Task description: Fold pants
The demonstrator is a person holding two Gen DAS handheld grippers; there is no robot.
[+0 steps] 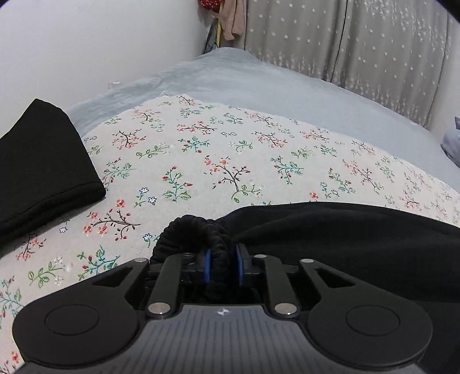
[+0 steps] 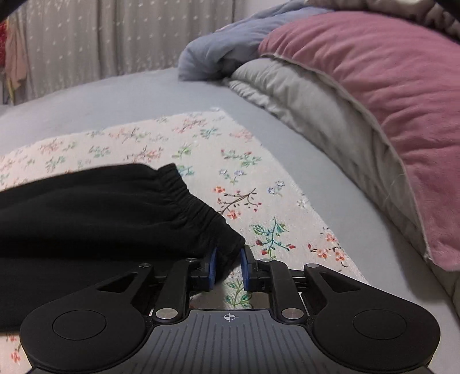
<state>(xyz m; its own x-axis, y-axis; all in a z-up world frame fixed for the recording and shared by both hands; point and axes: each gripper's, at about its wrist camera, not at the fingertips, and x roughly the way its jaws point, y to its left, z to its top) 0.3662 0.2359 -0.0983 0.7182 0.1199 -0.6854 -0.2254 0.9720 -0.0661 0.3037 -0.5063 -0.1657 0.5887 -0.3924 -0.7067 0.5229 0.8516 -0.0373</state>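
bed, one pair of black pants (image 1: 345,230) laid across a floral cloth (image 1: 201,161) that covers part of a grey-blue sheet (image 1: 258,83)

left gripper (image 1: 223,266): clenched on a bunched, ribbed black fold of the pants; the blue pads (image 1: 207,266) press the fabric from both sides, and the fold humps up just ahead of them. the rest of the garment spreads away to the right of this view

right gripper (image 2: 228,266): blue pads (image 2: 212,267) close together at the corner of the gathered elastic waistband (image 2: 187,198). the left pad lies against the black fabric; floral cloth shows in the lower part of the gap beside the right pad. grasping the pants corner as far as the view shows, though the contact on the right pad is hard to make out

pants, position: flat on the floral cloth, near its front edge, body dark and without visible detail; waistband end toward the right gripper

second black piece (image 1: 43,161): folded, with a stitched hem, at the left of the left wrist view, resting on the floral cloth apart from the held fold; whether it belongs to the same pants cannot be told

other items: pink pillow (image 2: 388,100) over a grey quilt (image 2: 316,109) at the right side of the bed; blue bundle (image 2: 224,54) behind them; grey star-print curtain (image 1: 359,43) along the back; white wall (image 1: 86,43); hanging clothes (image 1: 233,20) in the corner
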